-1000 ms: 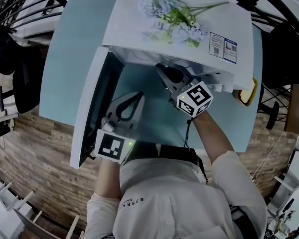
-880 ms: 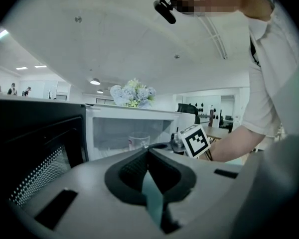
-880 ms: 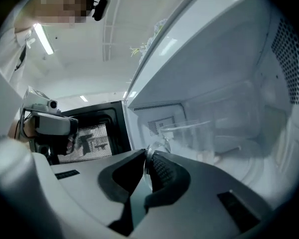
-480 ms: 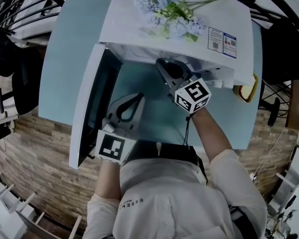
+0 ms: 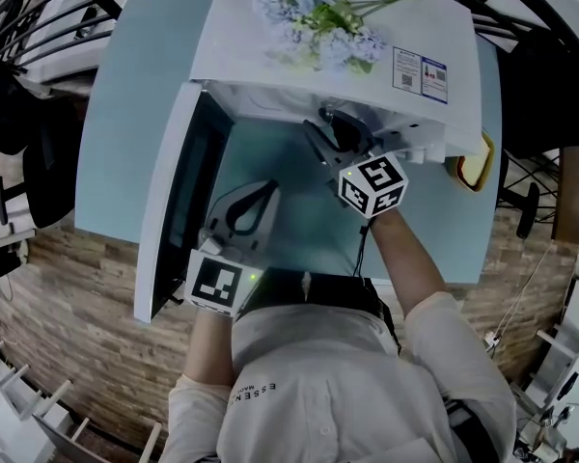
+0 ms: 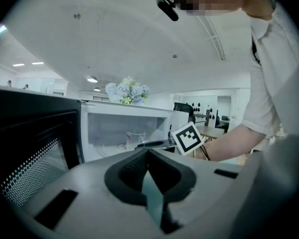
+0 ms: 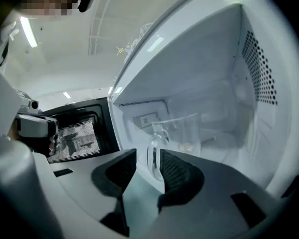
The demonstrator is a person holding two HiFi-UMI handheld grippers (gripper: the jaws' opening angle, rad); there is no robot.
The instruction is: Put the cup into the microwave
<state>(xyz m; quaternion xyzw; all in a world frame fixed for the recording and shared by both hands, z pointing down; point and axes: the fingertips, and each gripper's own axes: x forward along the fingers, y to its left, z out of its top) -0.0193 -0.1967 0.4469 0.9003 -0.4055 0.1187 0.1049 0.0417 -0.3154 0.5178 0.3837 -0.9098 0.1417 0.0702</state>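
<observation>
Clear glass makes up the cup [image 7: 182, 133], which stands upright on the floor of the white microwave [image 7: 214, 73], well inside the cavity, with its handle turned toward the opening. The right gripper [image 7: 147, 156] reaches into the mouth of the oven with its jaws apart. They have just been opening, and the cup's handle stands in the gap between them, nearer the pad on that view's right. Neither pad visibly presses on the handle, so the cup rests on its own base. In the head view this gripper's marker cube [image 5: 374, 183] sits just outside the cavity, with the forearm trailing back to a white shirt [image 5: 318, 394]. The door [image 5: 179, 201] is swung wide open to the left, and its dark window shows a dotted mesh. The left gripper [image 6: 148, 153] is held low beside the inner face of that door, over the pale blue table [image 5: 145, 85]. Its jaws are closed tip to tip with nothing between them. From its view the cup shows small and pale at the back of the lit cavity. A bunch of pale blue and white flowers [image 5: 318, 22] lies on top of the microwave, and a printed label [image 5: 420, 70] is stuck near the top's right corner. The table stands on a wood-pattern floor [image 5: 77, 287].
</observation>
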